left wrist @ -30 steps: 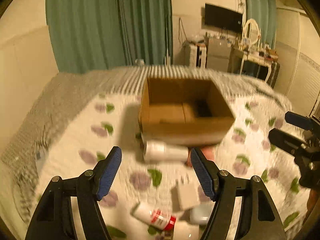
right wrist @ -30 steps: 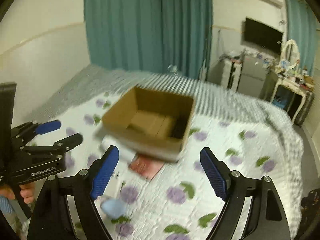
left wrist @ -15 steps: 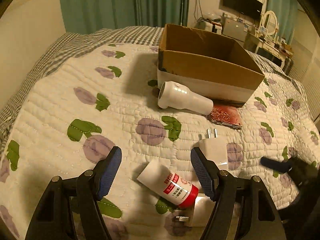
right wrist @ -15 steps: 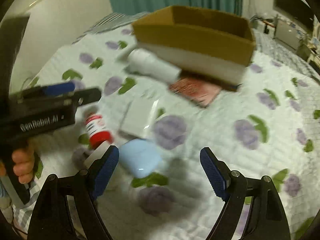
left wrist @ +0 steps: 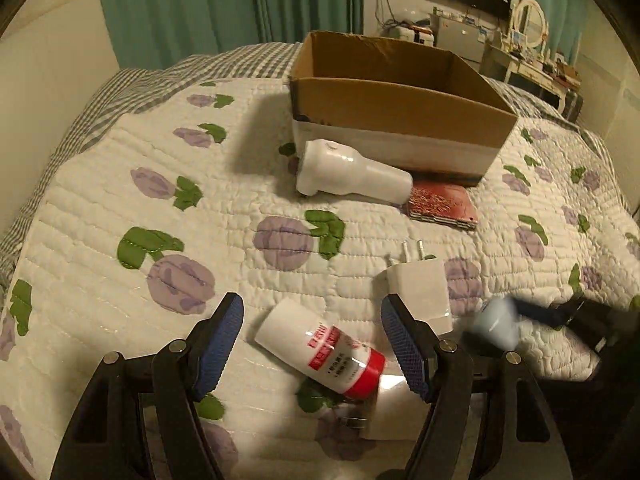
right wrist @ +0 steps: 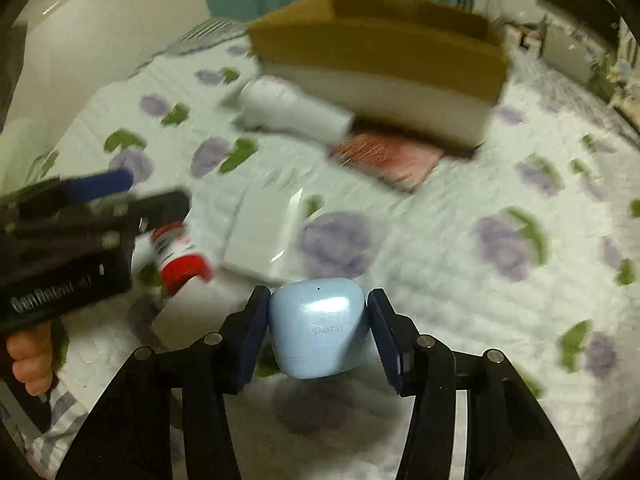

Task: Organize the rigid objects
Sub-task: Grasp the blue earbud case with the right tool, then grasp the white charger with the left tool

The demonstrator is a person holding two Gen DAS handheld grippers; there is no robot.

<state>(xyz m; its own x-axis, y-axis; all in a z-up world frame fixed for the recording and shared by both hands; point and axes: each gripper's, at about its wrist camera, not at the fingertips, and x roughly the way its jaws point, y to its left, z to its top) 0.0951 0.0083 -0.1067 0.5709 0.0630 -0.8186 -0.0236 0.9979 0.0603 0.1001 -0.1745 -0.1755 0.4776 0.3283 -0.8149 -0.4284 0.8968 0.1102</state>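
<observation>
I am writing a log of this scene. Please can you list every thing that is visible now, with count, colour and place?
cardboard box: 1, brown with white band, far on quilt, open top
white bottle: 1, lying in front of box
red booklet: 1, beside white bottle, near box
charger plug: 1, white, mid quilt
red-capped bottle: 1, white and red, lying between left tool's fingers
earbud case: 1, pale blue, in right tool
quilt: 1, white with purple and green pattern
left tool: 1, black and blue, open
right tool: 1, black and blue, shut on case
</observation>
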